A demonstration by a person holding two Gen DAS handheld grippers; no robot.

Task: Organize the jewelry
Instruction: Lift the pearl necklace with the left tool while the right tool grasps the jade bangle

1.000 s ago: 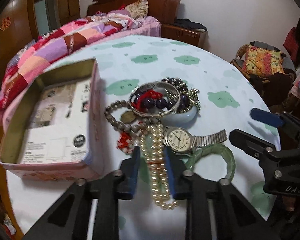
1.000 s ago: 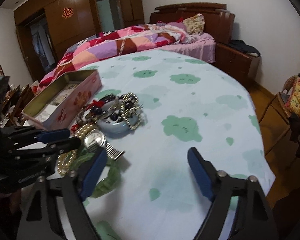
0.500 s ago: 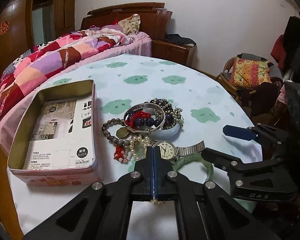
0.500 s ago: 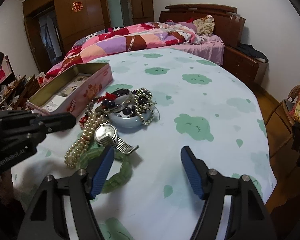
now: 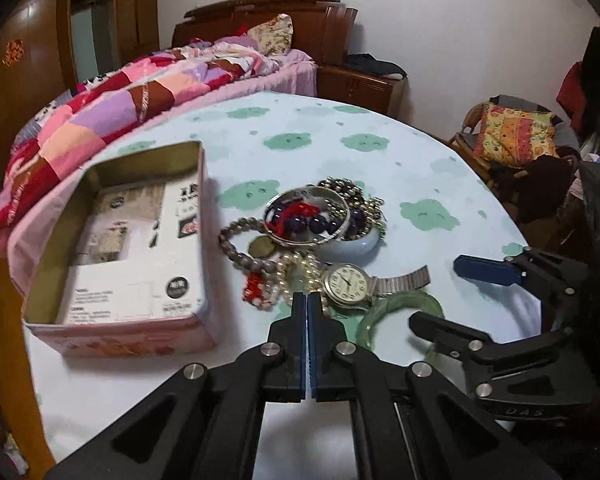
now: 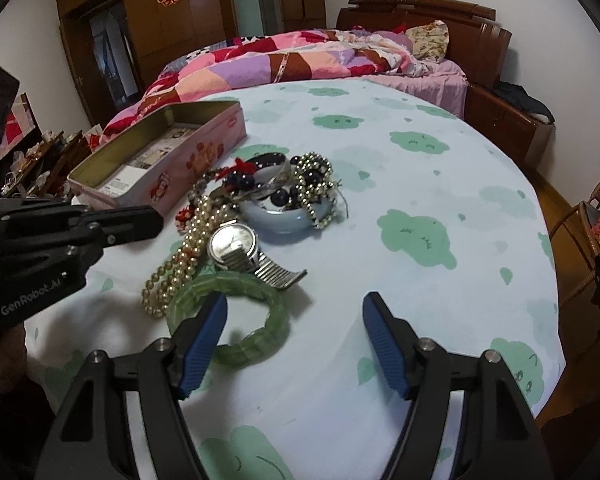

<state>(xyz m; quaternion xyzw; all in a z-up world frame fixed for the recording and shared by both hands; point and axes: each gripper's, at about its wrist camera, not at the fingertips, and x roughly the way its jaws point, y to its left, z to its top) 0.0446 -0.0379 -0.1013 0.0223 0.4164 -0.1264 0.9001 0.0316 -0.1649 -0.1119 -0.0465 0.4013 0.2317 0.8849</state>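
We judge the limp, slippery pearl necklace beside the wristwatch needs a mid-strand pinch; our left gripper is clenched empty, right gripper spread wide.

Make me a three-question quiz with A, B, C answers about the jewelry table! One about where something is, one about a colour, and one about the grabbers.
1. Where is the wristwatch?
A. inside the pink tin
B. on the tablecloth, between the green bangle and the pale blue dish
C. on the bed

2. What colour is the bangle nearest the right gripper?
A. green
B. red
C. black

3. How do the left gripper jaws stand?
A. wide open
B. shut together
C. holding the watch

Answers:
1. B: the watch lies on the cloth just behind the bangle and in front of the dish; the tin holds only printed paper.
2. A: it is translucent green.
3. B: the blue pads meet with no gap, nothing visible between them, while the right gripper is open.
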